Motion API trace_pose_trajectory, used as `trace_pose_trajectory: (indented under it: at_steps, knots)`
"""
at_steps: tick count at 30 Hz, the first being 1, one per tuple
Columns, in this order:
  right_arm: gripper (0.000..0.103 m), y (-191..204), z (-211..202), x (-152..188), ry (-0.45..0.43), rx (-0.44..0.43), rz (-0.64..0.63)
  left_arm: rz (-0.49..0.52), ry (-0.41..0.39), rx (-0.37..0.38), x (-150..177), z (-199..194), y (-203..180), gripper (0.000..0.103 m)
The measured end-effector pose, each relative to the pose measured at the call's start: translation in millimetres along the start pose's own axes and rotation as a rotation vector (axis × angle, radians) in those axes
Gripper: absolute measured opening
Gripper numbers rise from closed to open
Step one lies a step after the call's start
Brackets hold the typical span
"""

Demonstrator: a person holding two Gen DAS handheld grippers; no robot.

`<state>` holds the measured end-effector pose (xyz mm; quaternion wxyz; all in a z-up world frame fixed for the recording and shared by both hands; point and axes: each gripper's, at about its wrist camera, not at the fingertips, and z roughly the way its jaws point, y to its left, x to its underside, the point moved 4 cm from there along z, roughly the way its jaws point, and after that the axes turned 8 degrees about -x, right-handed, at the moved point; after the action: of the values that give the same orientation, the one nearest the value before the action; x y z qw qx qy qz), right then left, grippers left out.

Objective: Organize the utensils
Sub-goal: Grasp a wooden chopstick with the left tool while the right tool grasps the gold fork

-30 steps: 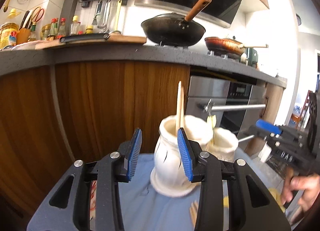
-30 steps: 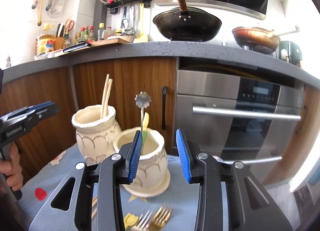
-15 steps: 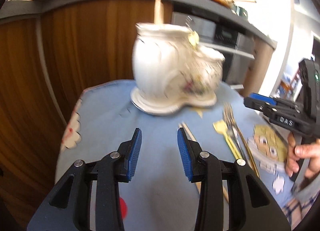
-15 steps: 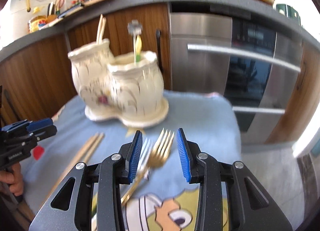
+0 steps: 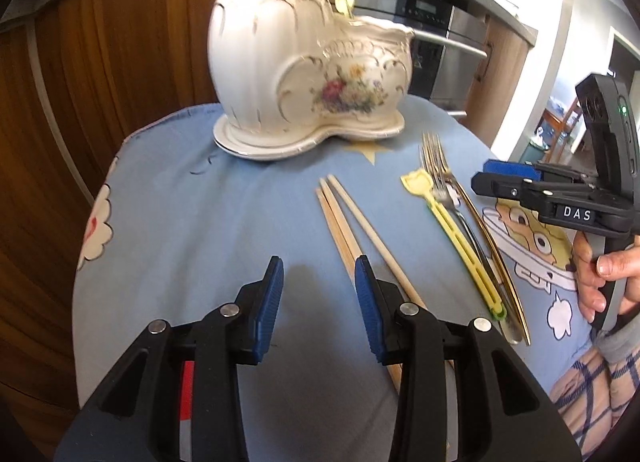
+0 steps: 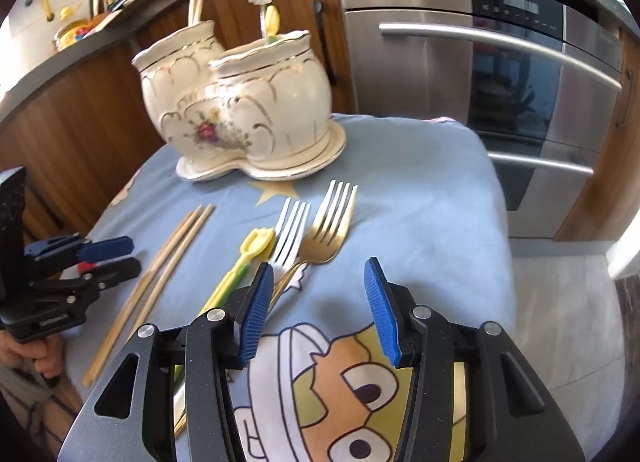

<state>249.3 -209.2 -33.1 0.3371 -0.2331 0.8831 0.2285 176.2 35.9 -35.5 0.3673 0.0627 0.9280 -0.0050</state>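
A cream double-pot ceramic utensil holder (image 5: 304, 89) (image 6: 240, 109) stands at the far side of a blue cloth; chopsticks and a spoon stick out of it. On the cloth lie wooden chopsticks (image 5: 352, 234) (image 6: 160, 274), a yellow plastic utensil (image 5: 452, 234) (image 6: 244, 262), a silver fork (image 6: 290, 234) and a gold fork (image 6: 330, 225). My left gripper (image 5: 318, 290) is open and empty, low over the cloth just left of the chopsticks. My right gripper (image 6: 318, 302) is open and empty, above the fork handles; it also shows in the left wrist view (image 5: 504, 177).
The blue cartoon-print cloth (image 6: 420, 197) covers a small table. Wooden cabinets (image 5: 100, 61) stand behind it and a steel oven (image 6: 480, 73) to the right. The table edge drops off at right toward the floor (image 6: 560, 302).
Both grippers have tilted down and pulled back from the holder toward the cloth; the chopsticks and forks now lie in full view. Both stay open.
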Motion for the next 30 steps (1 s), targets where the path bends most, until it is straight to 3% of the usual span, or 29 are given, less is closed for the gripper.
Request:
trace_pose_trajectory:
  at_steps: [13,18,25,30]
  knots:
    - [0.048,9,11,2,0.069,-0.015,-0.039,0.029,0.008,-0.008,4,0,-9,0.037]
    - [0.038,13,13,4,0.076,-0.03,-0.054,0.027,0.01,-0.014,4,-1,-11,0.035]
    - [0.021,17,13,5,0.079,-0.072,-0.067,0.026,0.016,-0.017,5,-3,-16,0.022]
    - [0.019,15,11,6,0.091,-0.085,-0.058,0.034,0.037,-0.016,8,-5,-12,0.023]
